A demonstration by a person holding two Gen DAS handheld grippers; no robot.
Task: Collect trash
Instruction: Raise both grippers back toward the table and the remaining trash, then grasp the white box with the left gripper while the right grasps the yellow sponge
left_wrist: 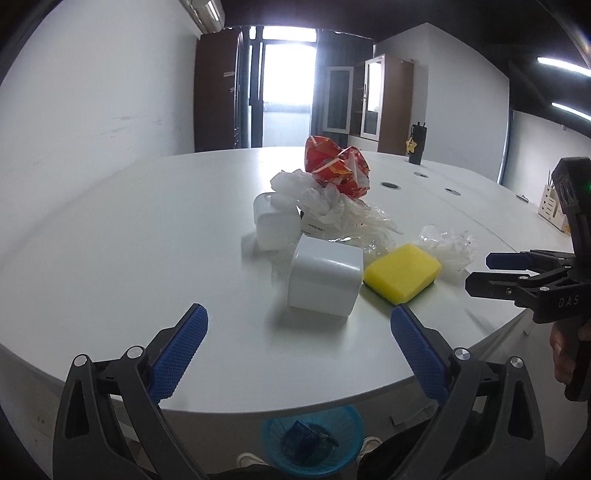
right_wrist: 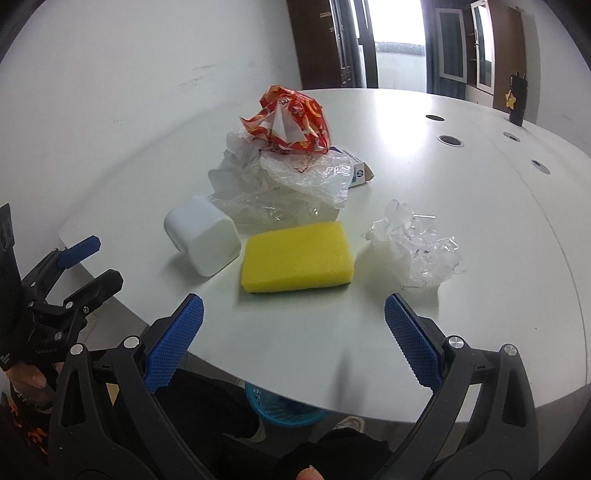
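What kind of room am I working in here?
Probably an office meeting room: a big white table with round cable holes, wooden cabinets along the wall, and a wall air conditioner.

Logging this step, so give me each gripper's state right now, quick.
Left gripper: open, holding nothing, short of the white container.
Right gripper: open, holding nothing, short of the yellow sponge.

Porous foam sponge (right_wrist: pixel 295 256), possibly matt table (right_wrist: pixel 461 206)
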